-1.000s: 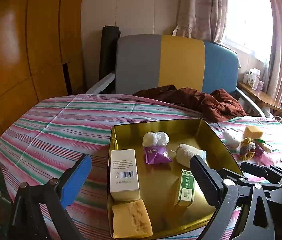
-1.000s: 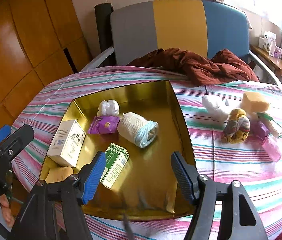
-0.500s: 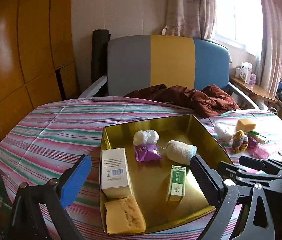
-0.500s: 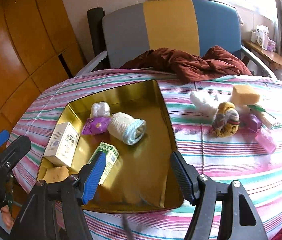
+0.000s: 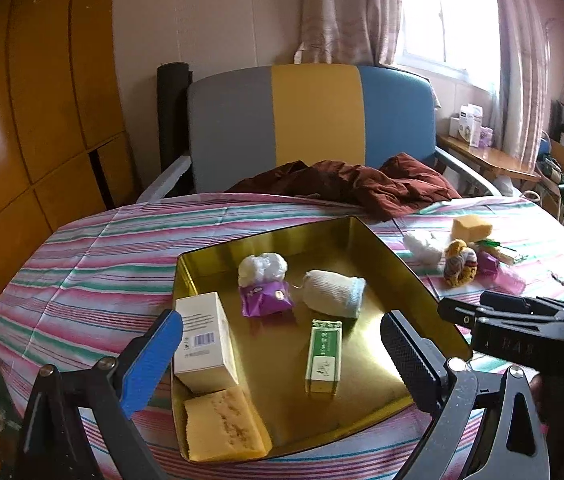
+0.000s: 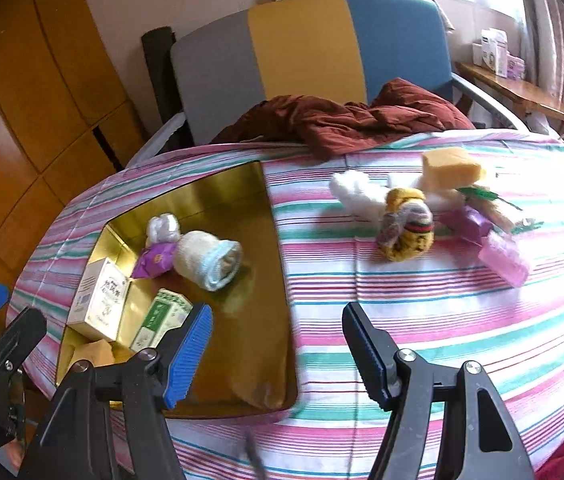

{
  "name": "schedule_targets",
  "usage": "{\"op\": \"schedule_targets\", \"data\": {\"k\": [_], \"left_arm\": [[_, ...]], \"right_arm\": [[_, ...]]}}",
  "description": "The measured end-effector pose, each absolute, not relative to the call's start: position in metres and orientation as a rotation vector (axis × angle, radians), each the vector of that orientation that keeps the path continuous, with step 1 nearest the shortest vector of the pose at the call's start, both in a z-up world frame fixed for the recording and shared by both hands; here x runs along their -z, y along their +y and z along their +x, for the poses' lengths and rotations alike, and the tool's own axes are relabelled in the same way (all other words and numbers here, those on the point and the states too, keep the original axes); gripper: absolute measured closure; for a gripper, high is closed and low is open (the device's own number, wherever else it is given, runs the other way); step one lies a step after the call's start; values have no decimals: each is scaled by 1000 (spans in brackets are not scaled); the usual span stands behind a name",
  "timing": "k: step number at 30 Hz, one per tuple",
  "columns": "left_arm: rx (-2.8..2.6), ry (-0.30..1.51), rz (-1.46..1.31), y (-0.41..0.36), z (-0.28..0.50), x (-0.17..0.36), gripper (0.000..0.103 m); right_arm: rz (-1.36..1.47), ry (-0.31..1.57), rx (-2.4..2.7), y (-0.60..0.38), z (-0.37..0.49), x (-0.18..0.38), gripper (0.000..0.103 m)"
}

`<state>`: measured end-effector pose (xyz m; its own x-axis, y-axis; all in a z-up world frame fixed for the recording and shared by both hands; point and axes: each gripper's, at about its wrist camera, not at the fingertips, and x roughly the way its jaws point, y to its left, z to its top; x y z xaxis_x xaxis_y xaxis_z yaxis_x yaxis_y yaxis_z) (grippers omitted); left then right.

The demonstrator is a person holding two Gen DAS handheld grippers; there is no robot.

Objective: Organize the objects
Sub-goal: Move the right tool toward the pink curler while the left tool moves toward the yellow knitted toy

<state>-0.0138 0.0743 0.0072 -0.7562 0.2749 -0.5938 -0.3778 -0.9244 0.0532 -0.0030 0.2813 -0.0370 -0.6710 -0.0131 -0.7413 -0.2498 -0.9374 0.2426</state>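
- Step: between picks; tray [image 5: 410, 280] partly filled, loose pile [image 6: 434, 208] on desk [image 6: 422, 320] not yet moved in.
- Tray contents: white box [image 5: 202, 344], green box [image 5: 324, 356], sponge [image 5: 222, 428], purple packet [image 5: 266, 300], rolled sock [image 5: 334, 292], cotton wad [image 5: 262, 268].
- Pile, right of tray and well apart from it: second sponge [image 6: 450, 168], striped sock ball [image 6: 406, 232], white fluff [image 6: 358, 192], pink bottle [image 6: 504, 256], second purple packet [image 6: 468, 218], green sprig, partly overlapping.
- Right gripper [image 6: 278, 356]: spread wide, empty; hangs over the near tray corner and striped cloth, aimed toward pile.
- Left gripper [image 5: 282, 360]: spread, empty; parked over near side of tray, touching nothing.
- Next move, as a judgement: right gripper out to pile, nearest target sock ball or pink bottle; needs lowering around one item only, then closing.
- Risk: items touching, so neighbour may drag along; soft sock ball may squash and slip.
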Motion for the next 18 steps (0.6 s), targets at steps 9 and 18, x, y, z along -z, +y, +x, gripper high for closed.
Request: {"op": "schedule_targets", "data": {"k": [9, 18], "left_arm": [[-2577, 274, -881, 90, -10, 2, 2], [-2502, 282, -908, 104, -7, 11, 2]], "right_arm": [[-1203, 578, -2585, 329, 13, 45, 35], [-1180, 743, -2373, 412, 38, 47, 35]]}}
